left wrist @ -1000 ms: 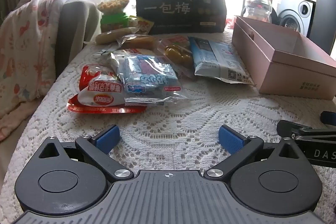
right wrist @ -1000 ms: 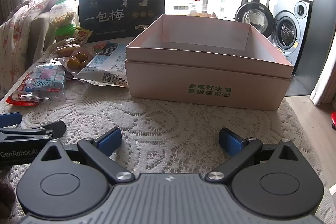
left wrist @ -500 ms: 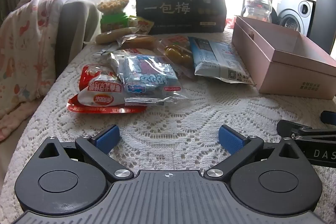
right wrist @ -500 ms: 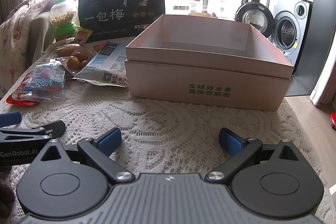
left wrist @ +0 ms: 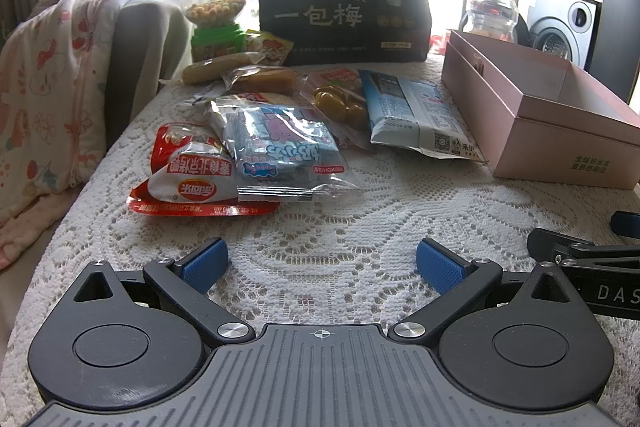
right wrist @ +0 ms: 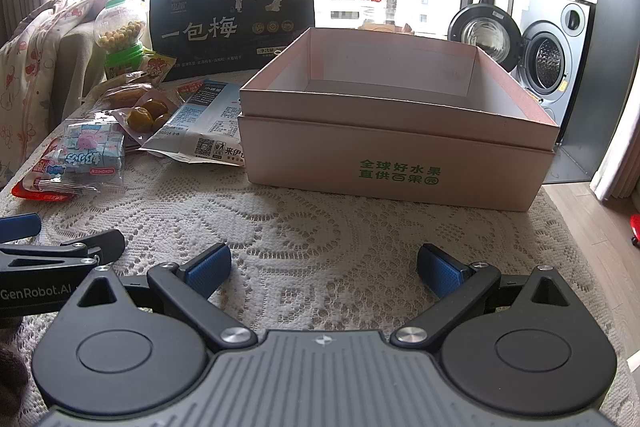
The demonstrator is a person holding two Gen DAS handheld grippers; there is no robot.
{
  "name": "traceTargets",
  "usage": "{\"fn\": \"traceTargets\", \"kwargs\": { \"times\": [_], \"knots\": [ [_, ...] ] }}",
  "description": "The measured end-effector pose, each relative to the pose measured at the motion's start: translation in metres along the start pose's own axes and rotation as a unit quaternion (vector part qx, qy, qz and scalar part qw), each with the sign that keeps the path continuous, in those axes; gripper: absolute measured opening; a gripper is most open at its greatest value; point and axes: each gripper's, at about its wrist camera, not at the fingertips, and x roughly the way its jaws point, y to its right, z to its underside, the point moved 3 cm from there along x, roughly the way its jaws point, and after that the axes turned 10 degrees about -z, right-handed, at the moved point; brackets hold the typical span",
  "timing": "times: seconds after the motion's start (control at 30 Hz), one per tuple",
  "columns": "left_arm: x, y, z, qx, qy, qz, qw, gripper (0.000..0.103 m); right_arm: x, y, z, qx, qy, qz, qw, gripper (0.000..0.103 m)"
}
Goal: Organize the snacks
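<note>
Snack packets lie in a heap on the lace tablecloth: a red and white packet [left wrist: 188, 179], a blue candy bag [left wrist: 280, 151], a bag of yellow-brown pieces [left wrist: 340, 103], a pale blue packet [left wrist: 416, 115] and a large black bag [left wrist: 344, 7] standing behind. An open, empty pink box [right wrist: 396, 131] stands to the right of them. My left gripper [left wrist: 322, 263] is open and empty, short of the heap. My right gripper [right wrist: 324, 269] is open and empty, in front of the box.
A green-based jar of yellow balls [left wrist: 214, 19] and a red-lidded clear jar [left wrist: 490, 7] stand at the back. A blanket-draped chair [left wrist: 60, 87] is on the left. A washing machine [right wrist: 560, 63] stands beyond the table's right edge.
</note>
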Motion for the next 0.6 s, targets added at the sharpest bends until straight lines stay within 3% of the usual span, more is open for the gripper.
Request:
{"fn": "traceTargets", "kwargs": {
  "times": [0.6],
  "knots": [
    [0.0025,-0.001,-0.0019,0.0,0.0,0.0,1.0,0.103,0.0009,-0.0007,0.0006,0.001,0.0,0.0,1.0,0.099]
  ]
}}
